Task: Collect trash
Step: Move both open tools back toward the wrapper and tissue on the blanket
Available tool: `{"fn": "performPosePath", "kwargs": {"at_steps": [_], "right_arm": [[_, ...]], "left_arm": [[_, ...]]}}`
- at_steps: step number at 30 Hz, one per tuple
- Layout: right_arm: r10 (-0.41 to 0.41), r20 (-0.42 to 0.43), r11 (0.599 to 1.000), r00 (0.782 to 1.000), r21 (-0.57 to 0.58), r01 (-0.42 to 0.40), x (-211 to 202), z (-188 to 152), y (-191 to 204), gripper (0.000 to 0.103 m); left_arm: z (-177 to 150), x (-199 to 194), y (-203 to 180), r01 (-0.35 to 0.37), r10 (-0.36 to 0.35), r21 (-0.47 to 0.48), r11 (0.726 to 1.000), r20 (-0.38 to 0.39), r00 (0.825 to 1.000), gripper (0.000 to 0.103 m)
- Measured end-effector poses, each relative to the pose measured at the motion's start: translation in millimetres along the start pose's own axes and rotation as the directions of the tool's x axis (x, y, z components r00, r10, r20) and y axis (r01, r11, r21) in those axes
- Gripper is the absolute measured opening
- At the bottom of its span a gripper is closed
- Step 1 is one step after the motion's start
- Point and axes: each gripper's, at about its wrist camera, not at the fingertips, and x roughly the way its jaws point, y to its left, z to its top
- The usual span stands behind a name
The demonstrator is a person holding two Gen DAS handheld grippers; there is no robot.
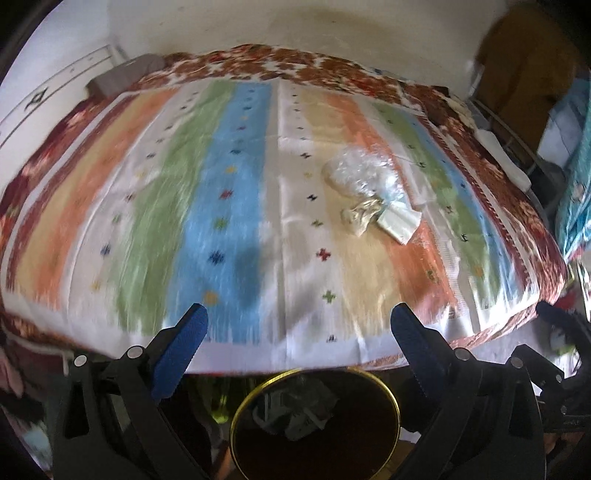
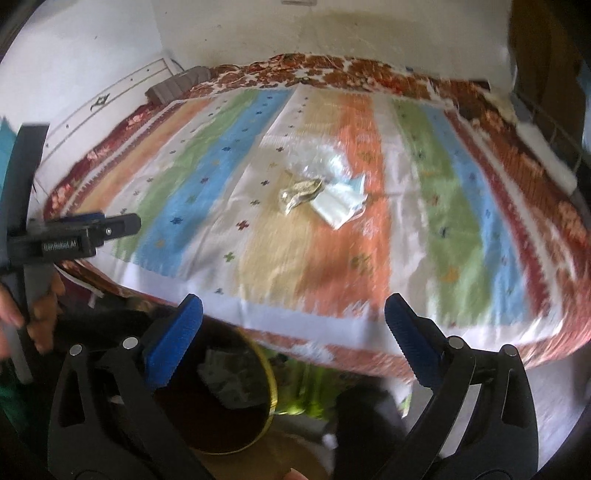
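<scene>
Three pieces of trash lie together on the striped bedspread [image 1: 236, 206]: a clear crumpled plastic bag [image 1: 356, 171], a shiny gold wrapper [image 1: 360, 216] and a white paper packet [image 1: 399, 221]. They also show in the right wrist view: the bag [image 2: 325, 164], the wrapper [image 2: 301, 194], the packet [image 2: 341, 208]. A dark round bin with a gold rim [image 1: 316, 373] stands below the bed's near edge and holds crumpled trash [image 1: 295, 410]; the bin also shows in the right wrist view [image 2: 271, 373]. My left gripper [image 1: 299, 325] is open and empty above the bin. My right gripper [image 2: 293, 317] is open and empty beside it.
The bed [image 2: 517, 177] fills both views, with a floral blanket [image 1: 295, 62] around the spread. A grey folded cloth [image 1: 122, 75] lies at the far left corner. A white wall [image 1: 295, 22] is behind. The left gripper's body [image 2: 70, 236] shows at left in the right wrist view.
</scene>
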Motion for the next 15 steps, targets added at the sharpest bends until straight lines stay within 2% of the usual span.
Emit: {"fn": "performPosePath", "kwargs": {"at_steps": [4,15], "right_arm": [[0.022,-0.003,0.999,1.000,-0.027,-0.022,6,13,-4,0.094],[-0.018,-0.008,0.992,1.000,-0.127,0.017,36,39,-13,0.094]], "left_arm": [[14,8,-3,0.033,-0.033,0.025,0.999,-0.007,0.999,0.097],[49,46,-2,0.113,-0.110,0.056,0.992,-0.043,0.993,0.097]]}}
